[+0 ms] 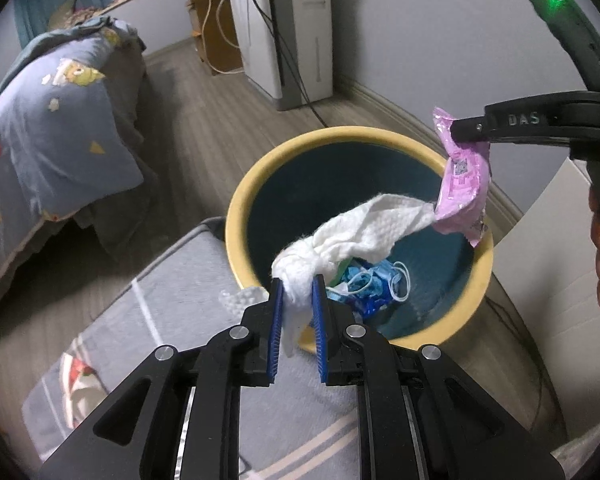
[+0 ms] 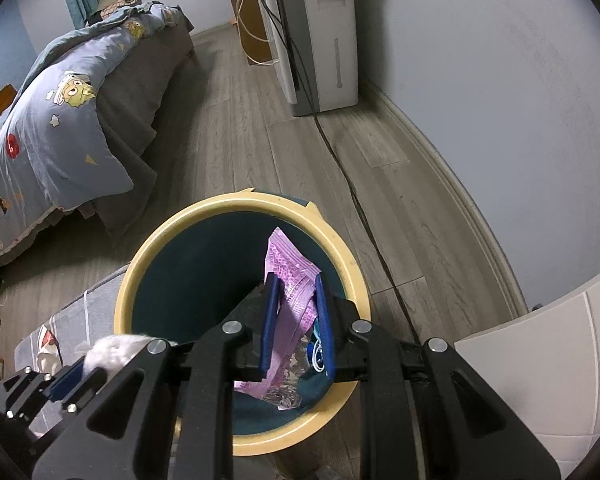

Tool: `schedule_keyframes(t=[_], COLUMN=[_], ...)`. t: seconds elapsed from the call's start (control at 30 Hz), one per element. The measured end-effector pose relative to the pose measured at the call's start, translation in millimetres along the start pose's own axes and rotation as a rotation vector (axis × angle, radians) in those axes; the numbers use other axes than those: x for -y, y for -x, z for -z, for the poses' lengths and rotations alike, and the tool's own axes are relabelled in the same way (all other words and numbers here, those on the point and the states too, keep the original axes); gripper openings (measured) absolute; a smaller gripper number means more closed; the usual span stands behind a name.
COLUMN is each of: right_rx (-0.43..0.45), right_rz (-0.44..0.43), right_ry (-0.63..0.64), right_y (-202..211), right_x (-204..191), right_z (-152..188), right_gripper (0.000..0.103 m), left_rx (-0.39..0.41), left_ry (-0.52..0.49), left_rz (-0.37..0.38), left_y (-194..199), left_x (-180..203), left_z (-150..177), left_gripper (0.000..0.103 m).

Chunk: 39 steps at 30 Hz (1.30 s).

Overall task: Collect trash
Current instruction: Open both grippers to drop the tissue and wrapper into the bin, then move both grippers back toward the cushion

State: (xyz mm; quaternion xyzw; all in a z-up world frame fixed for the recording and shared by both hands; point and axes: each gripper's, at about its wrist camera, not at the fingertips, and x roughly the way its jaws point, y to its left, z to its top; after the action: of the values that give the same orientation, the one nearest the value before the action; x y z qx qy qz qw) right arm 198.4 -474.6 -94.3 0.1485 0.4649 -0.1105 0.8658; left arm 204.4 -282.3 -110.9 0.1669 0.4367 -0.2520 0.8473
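Note:
A trash bin with a yellow rim and dark teal inside stands on the floor; it also shows in the right wrist view. My left gripper is shut on a crumpled white tissue over the bin's near rim. My right gripper is shut on a pink wrapper and holds it above the bin's opening. In the left wrist view the right gripper holds that wrapper at the bin's right rim, touching the tissue's far end. Blue trash lies in the bin.
A bed with a blue cartoon duvet stands at the left. A grey cushion lies beside the bin. A white appliance stands by the wall with a black cable across the wooden floor. A white panel is at the right.

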Motion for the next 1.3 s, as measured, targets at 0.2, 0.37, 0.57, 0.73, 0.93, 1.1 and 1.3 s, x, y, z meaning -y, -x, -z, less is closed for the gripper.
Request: schedule_keyframes(t=[0.2, 0.37, 0.57, 0.73, 0.93, 1.1, 1.3], right_rx=[0.017, 0.015, -0.008, 0.002, 0.032, 0.027, -0.014], right_rz=[-0.015, 0.003, 0.017, 0.015, -0.006, -0.053, -0.127], right_ry=[-0.010, 0.011, -0.001, 0.006, 0.076, 0.131, 0.136], right_y=[-2.0, -4.6, -4.6, 1.9, 21.1, 42.0, 70.5], right_x=[2.9, 1.5, 1.8, -5.2, -32.7, -61.3, -102.6], right_z=[0.9, 2.5, 4.6, 3.0, 2.8, 14.9, 34.3], right_gripper=[0.027, 0.059, 0.078, 0.091, 0.097, 0.097, 0.097], left_rx=[0.016, 0.039, 0.109, 0.122, 0.129, 0.120, 0.107], left_ry=[0.046, 0.013, 0.036, 0.066, 0.118, 0.208, 0.286], left_rz=[0.022, -0.004, -0.040, -0.068, -0.127, -0.171, -0.230], left_y=[-9.2, -4.3, 19.0, 41.0, 82.8, 116.7, 163.0], left_x=[-4.2, 2.0, -2.9, -16.2, -49.7, -74.5, -93.9], left_z=[0.1, 9.6, 19.2, 27.5, 44.8, 82.2, 134.7], left_gripper=[0.030, 0.057, 0.081, 0.087, 0.093, 0.093, 0.093])
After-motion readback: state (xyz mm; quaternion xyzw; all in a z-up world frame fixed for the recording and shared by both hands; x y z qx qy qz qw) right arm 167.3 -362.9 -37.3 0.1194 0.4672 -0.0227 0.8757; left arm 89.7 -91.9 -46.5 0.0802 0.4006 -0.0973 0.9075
